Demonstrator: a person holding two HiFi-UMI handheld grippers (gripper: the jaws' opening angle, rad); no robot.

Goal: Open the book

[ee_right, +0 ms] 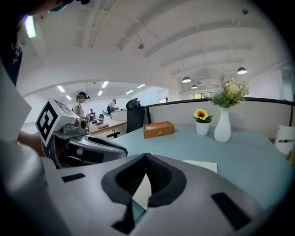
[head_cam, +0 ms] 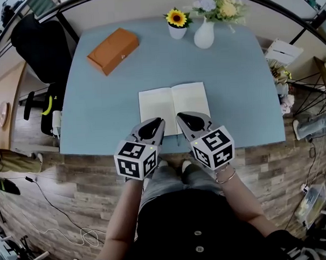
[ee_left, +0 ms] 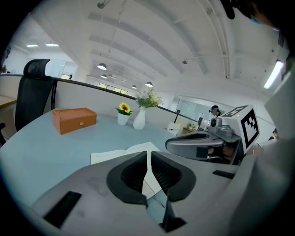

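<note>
The book (head_cam: 172, 102) lies open on the blue table (head_cam: 98, 119), its pale pages flat and facing up near the front edge. My left gripper (head_cam: 160, 122) hovers over the book's near left corner, jaws together with nothing between them. Beside it, my right gripper (head_cam: 179, 117) hangs over the near edge of the right page, jaws likewise closed and empty. In the left gripper view the shut left gripper (ee_left: 148, 153) points at the book (ee_left: 117, 154), with the right gripper (ee_left: 196, 145) alongside. The right gripper view shows the right gripper (ee_right: 146, 156) above the book (ee_right: 203, 165).
An orange box (head_cam: 112, 50) sits at the table's far left. A small sunflower pot (head_cam: 176, 24) and a white vase of flowers (head_cam: 204, 34) stand at the far edge. A black office chair (head_cam: 38, 46) is left of the table. The person's lap is below the front edge.
</note>
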